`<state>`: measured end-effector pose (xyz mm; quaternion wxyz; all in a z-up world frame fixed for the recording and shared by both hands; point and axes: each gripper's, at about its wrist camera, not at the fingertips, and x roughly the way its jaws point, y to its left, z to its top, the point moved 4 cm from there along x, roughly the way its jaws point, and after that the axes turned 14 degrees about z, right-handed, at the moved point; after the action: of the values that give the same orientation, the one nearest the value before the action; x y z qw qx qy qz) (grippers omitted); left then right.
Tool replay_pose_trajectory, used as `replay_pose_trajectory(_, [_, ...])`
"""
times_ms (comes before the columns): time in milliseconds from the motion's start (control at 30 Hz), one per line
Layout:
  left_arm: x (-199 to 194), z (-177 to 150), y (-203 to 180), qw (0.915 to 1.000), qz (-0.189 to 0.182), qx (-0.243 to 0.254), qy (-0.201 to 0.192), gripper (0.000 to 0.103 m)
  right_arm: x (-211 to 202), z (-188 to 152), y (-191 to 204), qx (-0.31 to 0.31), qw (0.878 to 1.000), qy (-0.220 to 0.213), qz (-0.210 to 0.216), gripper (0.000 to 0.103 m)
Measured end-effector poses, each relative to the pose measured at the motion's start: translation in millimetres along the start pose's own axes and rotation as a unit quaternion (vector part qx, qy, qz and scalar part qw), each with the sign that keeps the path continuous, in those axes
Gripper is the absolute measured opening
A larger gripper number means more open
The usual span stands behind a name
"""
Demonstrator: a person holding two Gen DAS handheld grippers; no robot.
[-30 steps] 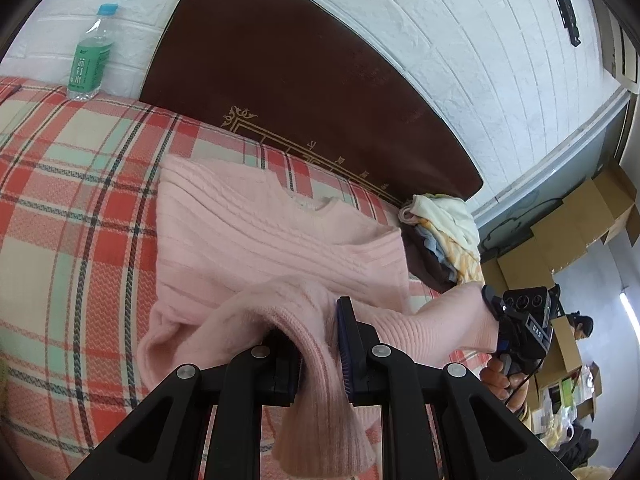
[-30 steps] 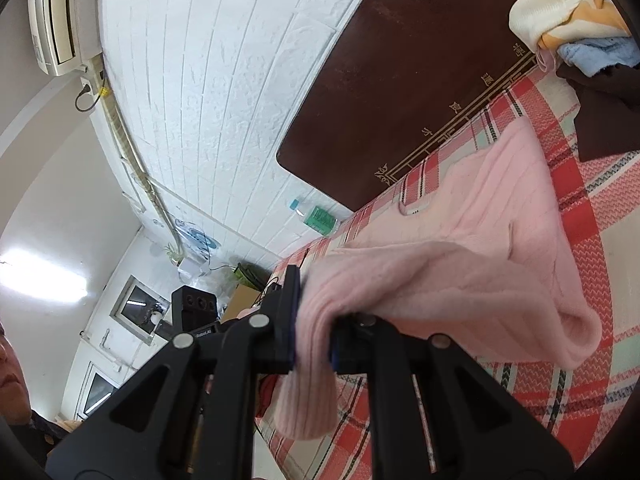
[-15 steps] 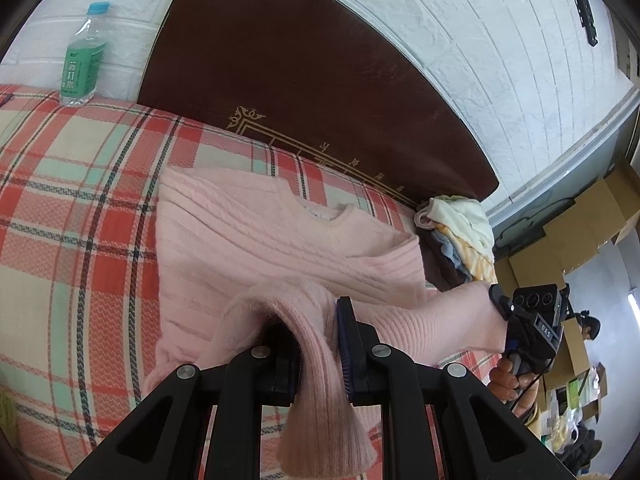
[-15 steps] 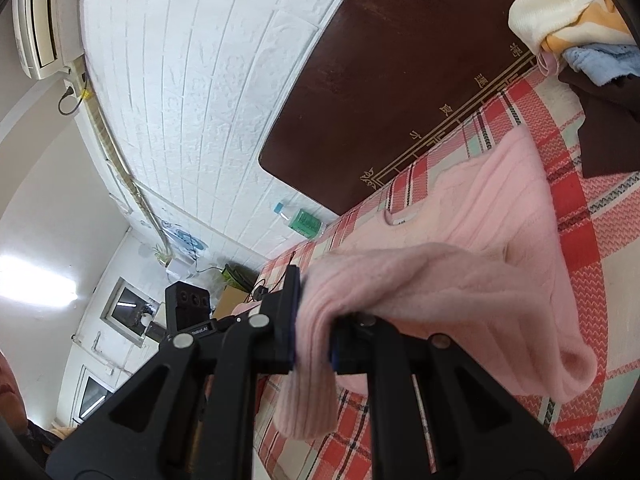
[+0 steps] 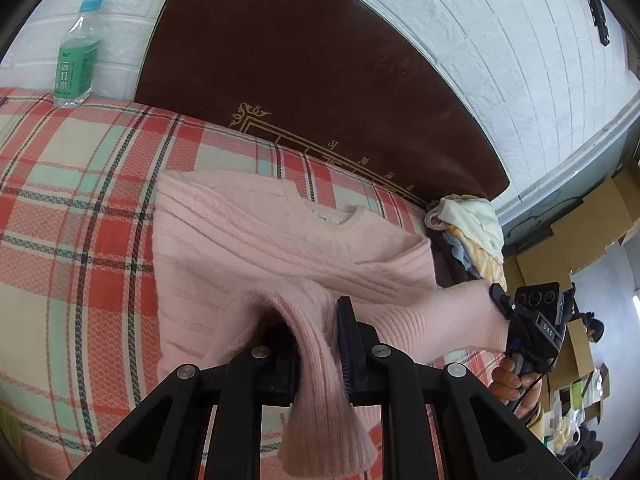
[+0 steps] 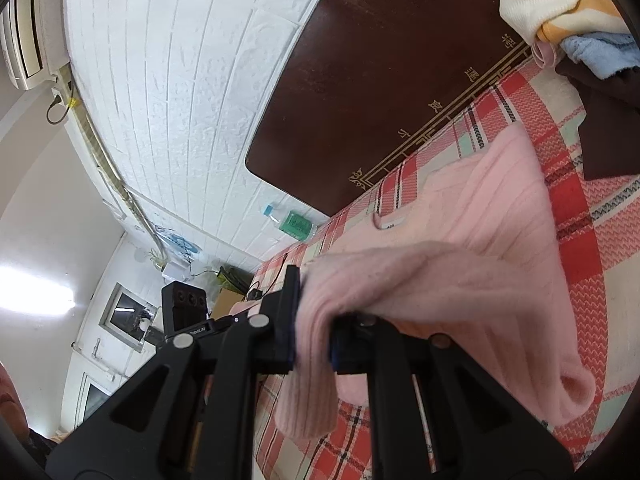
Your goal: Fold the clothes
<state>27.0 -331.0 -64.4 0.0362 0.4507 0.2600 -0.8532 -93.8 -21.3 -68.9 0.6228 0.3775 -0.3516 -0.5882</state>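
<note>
- the pink ribbed knit sweater (image 5: pixel 256 248) lay spread on the bed cover with red, cream and green checks (image 5: pixel 68 184), its round neck opening toward the dark brown wooden headboard with a gold line pattern (image 5: pixel 320 80).
- the upper part of the sweater was flat on the cover just in front of the headboard; the lower part was lifted off the cover and bent over toward the neck.
- the left gripper (image 5: pixel 318 344) had its jaws narrow and closed on a bunch of the sweater's ribbed edge; the fabric passed between the two black fingers and hung down behind them.
- the right gripper (image 6: pixel 314 334) was also narrow and pressed on a fold of the same sweater, and a short piece of knit hung under its fingers.
- in the left wrist view the right gripper (image 5: pixel 502 308) was seen at the far end of the lifted edge, and a hand (image 5: pixel 516 384) held its handle.
- between the two grippers the lifted edge made a loose band above the flat part of the sweater.
- a small pile of other clothes, cream, yellow, light blue and dark brown (image 5: pixel 468 236), lay at the right end of the headboard, just beside the sweater's shoulder.
- a clear plastic bottle with green label and blue cap (image 5: pixel 76 56) stood upright beyond the left end of the headboard, against the white brick-pattern wall (image 5: pixel 460 20), well apart from the sweater.
</note>
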Motion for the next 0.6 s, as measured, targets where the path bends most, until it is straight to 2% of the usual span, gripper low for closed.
replay_pose_trajectory(600, [25, 12, 6, 0.9997, 0.015, -0.004, 0.021, 0.015, 8, 11, -30, 0.028, 0.999, -0.005, -0.024, 0.014])
